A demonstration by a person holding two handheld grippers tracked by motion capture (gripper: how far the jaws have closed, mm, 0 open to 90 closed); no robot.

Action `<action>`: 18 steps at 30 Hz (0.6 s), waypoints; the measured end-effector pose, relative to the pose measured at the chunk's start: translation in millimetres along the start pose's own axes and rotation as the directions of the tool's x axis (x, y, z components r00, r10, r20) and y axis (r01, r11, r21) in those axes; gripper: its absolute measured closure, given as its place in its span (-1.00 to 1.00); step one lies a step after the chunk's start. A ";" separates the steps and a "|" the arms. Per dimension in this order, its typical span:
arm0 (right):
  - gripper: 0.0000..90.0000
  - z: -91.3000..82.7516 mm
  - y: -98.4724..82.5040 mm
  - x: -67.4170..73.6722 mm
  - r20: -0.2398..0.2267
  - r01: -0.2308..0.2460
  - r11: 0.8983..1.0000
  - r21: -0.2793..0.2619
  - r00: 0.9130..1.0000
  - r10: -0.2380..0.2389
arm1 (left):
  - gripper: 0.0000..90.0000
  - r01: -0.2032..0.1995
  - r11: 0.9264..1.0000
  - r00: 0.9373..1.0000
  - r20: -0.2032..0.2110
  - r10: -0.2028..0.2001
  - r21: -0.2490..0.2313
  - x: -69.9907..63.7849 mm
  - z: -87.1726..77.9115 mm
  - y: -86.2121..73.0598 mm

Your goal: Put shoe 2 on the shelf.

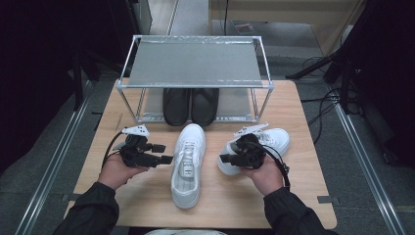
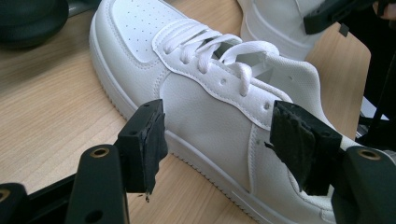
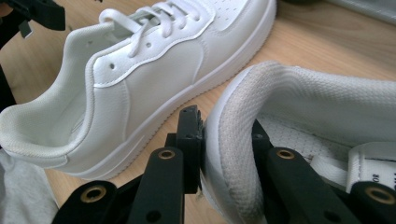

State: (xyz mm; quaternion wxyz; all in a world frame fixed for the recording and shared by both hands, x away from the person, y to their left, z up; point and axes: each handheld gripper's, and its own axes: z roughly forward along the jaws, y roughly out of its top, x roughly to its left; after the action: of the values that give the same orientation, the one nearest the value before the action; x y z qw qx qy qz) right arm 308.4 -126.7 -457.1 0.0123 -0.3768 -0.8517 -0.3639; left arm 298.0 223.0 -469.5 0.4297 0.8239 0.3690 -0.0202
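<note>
Currently, the right shoe (image 1: 274, 139) is being gripped at its heel collar by the right gripper (image 3: 224, 154), one jaw outside the collar and one inside, on the table (image 1: 303, 196) right of the left shoe (image 1: 188, 164). The left gripper (image 2: 217, 140) is being held open beside the left shoe's side, its pads apart from the leather. Black shoes (image 1: 191, 105) are being kept on the rack's (image 1: 195, 61) lower shelf behind.
</note>
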 end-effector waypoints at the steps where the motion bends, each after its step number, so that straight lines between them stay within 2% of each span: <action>1: 0.71 2.6 -0.5 2.1 -0.008 0.003 1.000 0.005 1.000 -0.003 | -0.20 0.001 1.000 1.000 0.000 -0.001 0.000 0.1 0.0 0.0; 9: 0.72 15.5 -3.2 20.6 -0.051 0.033 0.999 0.025 0.998 -0.032 | -0.20 0.001 1.000 1.000 -0.003 -0.001 0.003 0.2 -0.2 -0.1; 12: 0.72 22.3 -8.6 29.5 -0.054 0.041 0.998 0.050 0.998 -0.038 | -0.20 0.001 1.000 1.000 -0.002 -0.001 -0.001 0.1 -0.5 -0.1; 15: 0.72 28.2 -14.0 37.3 -0.057 0.073 0.995 0.073 0.996 -0.069 | -0.20 0.000 1.000 1.000 -0.004 0.000 -0.001 0.2 -1.0 -0.1; 18: 0.72 34.3 -19.7 41.7 -0.045 0.090 0.993 0.070 0.995 -0.087 | -0.20 0.011 1.000 1.000 0.000 -0.011 -0.002 0.1 -0.9 0.4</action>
State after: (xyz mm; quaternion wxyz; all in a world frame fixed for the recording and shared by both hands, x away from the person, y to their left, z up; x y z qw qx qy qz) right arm 274.5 -87.6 -482.0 0.0275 -0.3303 -0.8798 -0.3407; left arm 298.0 223.6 -468.7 0.4307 0.8213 0.3736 -0.0224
